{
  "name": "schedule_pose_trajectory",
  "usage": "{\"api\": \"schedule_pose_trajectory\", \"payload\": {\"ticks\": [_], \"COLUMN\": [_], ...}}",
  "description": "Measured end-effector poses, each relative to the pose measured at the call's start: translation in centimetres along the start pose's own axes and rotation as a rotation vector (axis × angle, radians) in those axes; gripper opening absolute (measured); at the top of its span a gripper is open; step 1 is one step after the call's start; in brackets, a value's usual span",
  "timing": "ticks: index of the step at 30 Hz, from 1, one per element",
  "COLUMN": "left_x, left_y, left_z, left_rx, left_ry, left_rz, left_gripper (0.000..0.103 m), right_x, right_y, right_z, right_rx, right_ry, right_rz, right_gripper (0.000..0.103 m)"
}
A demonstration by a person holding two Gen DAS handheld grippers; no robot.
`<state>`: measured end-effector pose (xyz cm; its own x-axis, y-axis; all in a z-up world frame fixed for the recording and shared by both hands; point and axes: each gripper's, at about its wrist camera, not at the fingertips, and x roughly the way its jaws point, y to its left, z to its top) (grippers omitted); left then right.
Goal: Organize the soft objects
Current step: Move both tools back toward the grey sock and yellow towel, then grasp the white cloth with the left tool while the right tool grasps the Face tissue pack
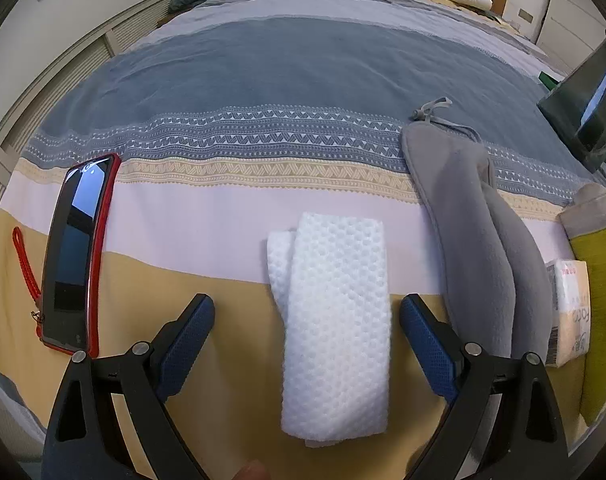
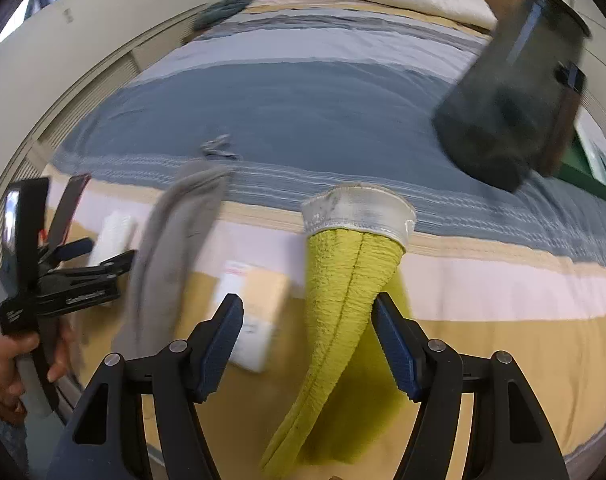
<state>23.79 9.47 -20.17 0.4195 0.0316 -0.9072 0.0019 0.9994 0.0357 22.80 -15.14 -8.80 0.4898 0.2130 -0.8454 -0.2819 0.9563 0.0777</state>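
Hovering over the striped bedspread (image 1: 263, 208), your left gripper (image 1: 307, 316) has its jaws spread wide with the folded white waffle-textured cloth (image 1: 335, 320) lying flat between them; the blue pads (image 1: 191, 344) stand clear of the cloth on both sides and do not press it. Just to the right of that cloth lies a long grey fleece pouch (image 1: 475, 240) with a drawstring at its far end, and beside it a small tissue pack (image 1: 571, 308). To the left of your gripper, a phone in a red case (image 1: 75, 256) rests on the bedspread with a red wrist strap (image 1: 25, 264) trailing off its edge.

Your right gripper (image 2: 307, 312) holds its jaws partly open around the yellow-green mitt (image 2: 343, 300), whose silver-white cuff (image 2: 359, 210) points away from you. The mitt hangs between the pads, but you cannot tell from this view whether they touch it; the picture is blurred. A dark green bin (image 2: 511, 88) sits on the bed to the upper right, next to a green-edged flat item (image 2: 583, 168). At the far left of the right wrist view you can see your hand (image 2: 7, 364) gripping the left tool's handle.
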Motion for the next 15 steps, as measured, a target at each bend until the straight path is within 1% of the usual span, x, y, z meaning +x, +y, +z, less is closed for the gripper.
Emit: {"api": "schedule_pose_trajectory", "payload": {"ticks": [3, 8, 10, 13, 15], "left_x": [-0.1, 0.0, 0.0, 0.0, 0.1], "left_y": [0.2, 0.6, 0.7, 0.9, 1.1], "left_z": [0.1, 0.1, 0.2, 0.2, 0.2], "left_rx": [-0.003, -0.009, -0.012, -0.009, -0.015], "left_ry": [-0.001, -0.006, -0.007, -0.009, -0.008], "left_rz": [-0.010, -0.023, -0.027, -0.029, -0.032], "left_gripper": [0.091, 0.091, 0.091, 0.091, 0.091], "right_x": [-0.6, -3.5, -4.2, -4.2, -3.7], "right_y": [0.3, -0.6, -0.8, 0.4, 1.7], "right_z": [0.0, 0.1, -0.1, -0.4, -0.7], "right_rx": [0.005, 0.025, 0.043, 0.027, 0.009], "right_ry": [-0.020, -0.091, -0.100, -0.092, -0.078], "right_rz": [-0.001, -0.059, -0.047, -0.017, 0.030], "right_gripper": [0.066, 0.066, 0.067, 0.067, 0.067]}}
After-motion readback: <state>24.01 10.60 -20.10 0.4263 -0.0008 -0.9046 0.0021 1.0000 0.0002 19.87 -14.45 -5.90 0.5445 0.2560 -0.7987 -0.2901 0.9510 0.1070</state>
